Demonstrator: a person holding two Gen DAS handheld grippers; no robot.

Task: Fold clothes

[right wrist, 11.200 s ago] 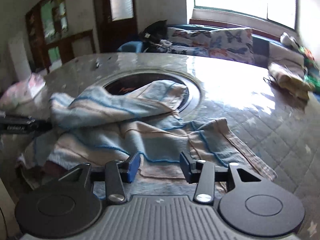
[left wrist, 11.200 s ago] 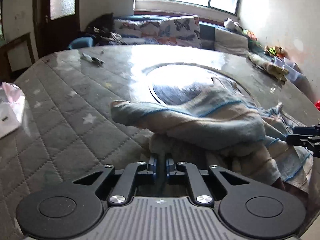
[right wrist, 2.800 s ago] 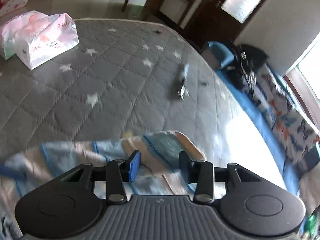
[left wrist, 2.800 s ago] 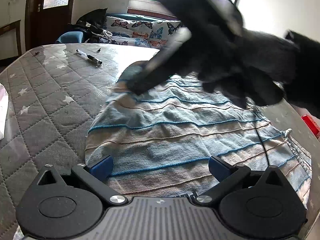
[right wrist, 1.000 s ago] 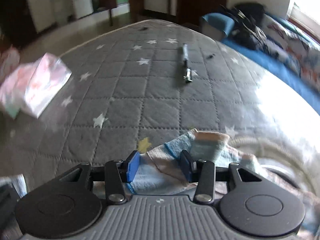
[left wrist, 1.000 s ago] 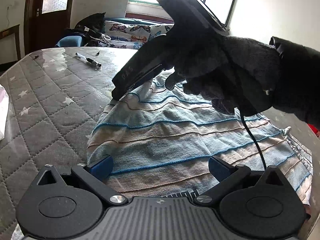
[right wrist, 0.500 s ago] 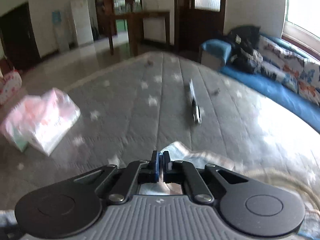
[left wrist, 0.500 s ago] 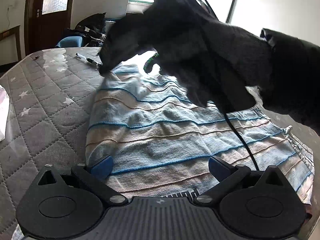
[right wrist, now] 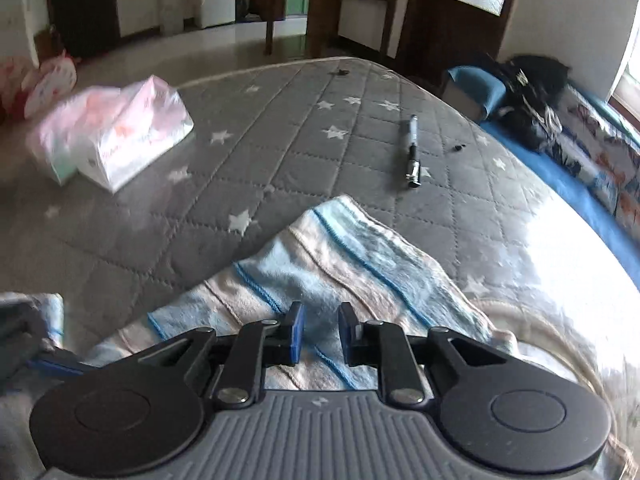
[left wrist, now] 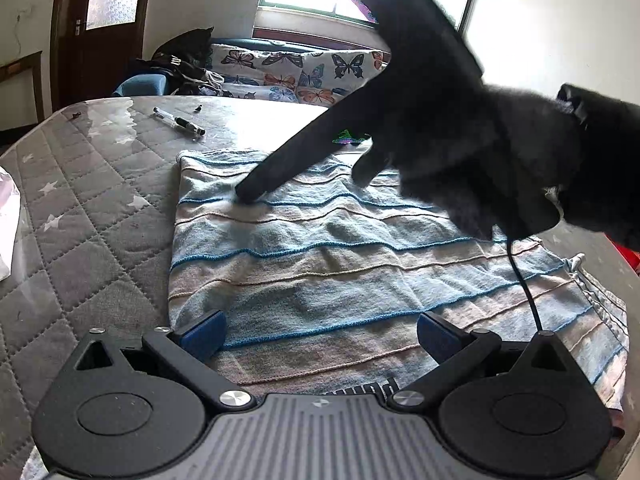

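One striped garment (left wrist: 340, 264) lying spread flat on quilted table cover (left wrist: 80, 216), near edge; folding seemingly partway, further folds remaining. Left gripper (left wrist: 320, 334) hovering wide open over near hem, gripping nothing. Right gripper (right wrist: 319, 334), jaws just opening narrowly, touching far left corner area. One pen (right wrist: 412, 156), one tissue pack (right wrist: 116, 136) lying far.

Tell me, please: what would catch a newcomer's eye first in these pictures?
First, the striped blue and beige cloth lying flat on the grey quilted table cover. Above it looms a dark gloved hand holding the right gripper, its tip down on the cloth's far part. A pen lies beyond.
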